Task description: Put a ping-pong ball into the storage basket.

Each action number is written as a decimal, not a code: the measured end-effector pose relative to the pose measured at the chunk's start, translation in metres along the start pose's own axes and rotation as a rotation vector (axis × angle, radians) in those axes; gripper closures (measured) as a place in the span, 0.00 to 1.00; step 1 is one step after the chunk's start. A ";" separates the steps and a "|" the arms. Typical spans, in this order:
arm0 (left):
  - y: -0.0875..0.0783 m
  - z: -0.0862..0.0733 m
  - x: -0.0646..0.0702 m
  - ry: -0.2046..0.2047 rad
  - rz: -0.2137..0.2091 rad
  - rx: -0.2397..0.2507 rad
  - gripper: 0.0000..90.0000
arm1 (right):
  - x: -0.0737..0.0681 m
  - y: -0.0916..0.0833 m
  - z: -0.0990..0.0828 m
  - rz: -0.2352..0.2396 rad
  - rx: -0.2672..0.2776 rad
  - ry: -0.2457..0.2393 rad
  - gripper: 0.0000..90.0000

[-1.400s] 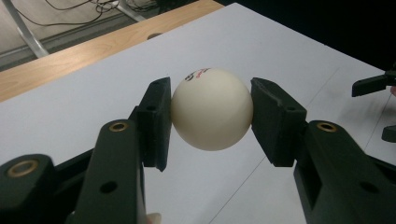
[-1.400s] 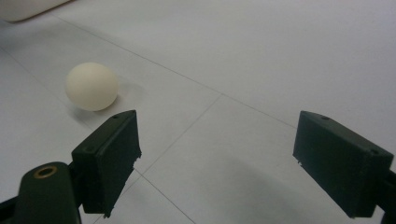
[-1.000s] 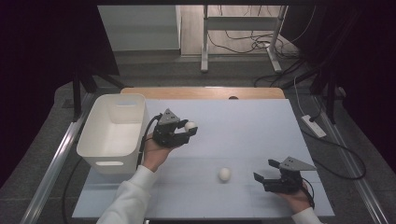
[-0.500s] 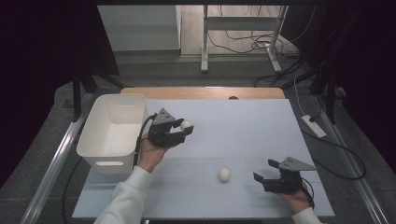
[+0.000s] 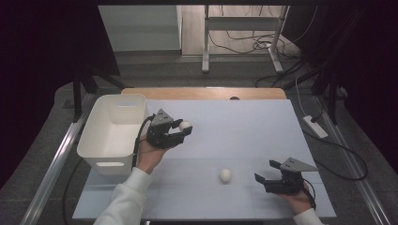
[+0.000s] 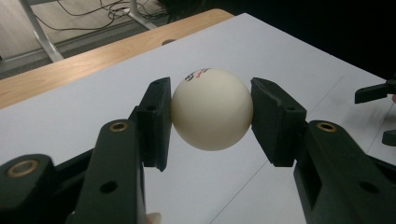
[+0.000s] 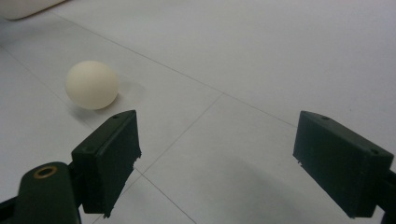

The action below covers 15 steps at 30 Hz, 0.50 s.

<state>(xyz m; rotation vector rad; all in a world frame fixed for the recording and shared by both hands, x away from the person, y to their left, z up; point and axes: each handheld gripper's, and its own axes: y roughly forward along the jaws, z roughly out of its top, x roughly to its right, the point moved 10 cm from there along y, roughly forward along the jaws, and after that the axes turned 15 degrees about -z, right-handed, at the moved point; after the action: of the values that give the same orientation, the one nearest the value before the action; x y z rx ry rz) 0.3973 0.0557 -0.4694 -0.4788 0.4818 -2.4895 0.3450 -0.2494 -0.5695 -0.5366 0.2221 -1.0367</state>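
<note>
My left gripper hovers over the pale blue table, just right of the white bin. It is shut on a cream ping-pong ball. In the left gripper view both pads press the ball from either side, and red print shows on top of the ball. A second cream ball lies on the table near the front. My right gripper rests low at the front right, open, nothing between its fingers. In the right gripper view that loose ball lies ahead and left of the left jaw.
The bin is a deep white tub at the table's left edge. A wooden strip runs along the far edge. A white power strip and cables lie on the floor to the right. Metal rails flank the table.
My left gripper has drifted slightly left toward the bin, still carrying its ball. The right gripper and the loose ball have stayed in place.
</note>
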 end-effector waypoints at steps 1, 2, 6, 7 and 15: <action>-0.001 0.000 0.000 0.000 0.001 0.002 0.57 | 0.000 0.000 0.000 0.000 0.000 -0.001 0.16; -0.001 0.000 0.000 -0.001 0.001 0.004 0.57 | 0.000 0.000 0.000 0.000 0.000 -0.001 0.16; -0.003 0.000 -0.001 -0.005 0.003 0.003 0.57 | -0.001 0.000 0.000 0.001 0.001 -0.003 0.16; -0.004 0.000 -0.002 -0.006 0.006 0.004 0.57 | -0.001 0.000 0.000 0.001 0.001 -0.004 0.16; -0.011 -0.001 -0.004 -0.006 0.015 0.011 0.57 | 0.000 -0.001 0.001 -0.003 0.005 -0.002 0.16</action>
<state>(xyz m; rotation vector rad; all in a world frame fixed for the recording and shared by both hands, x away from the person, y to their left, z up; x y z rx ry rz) 0.3948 0.0666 -0.4663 -0.4767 0.4673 -2.4746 0.3448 -0.2493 -0.5683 -0.5331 0.2169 -1.0392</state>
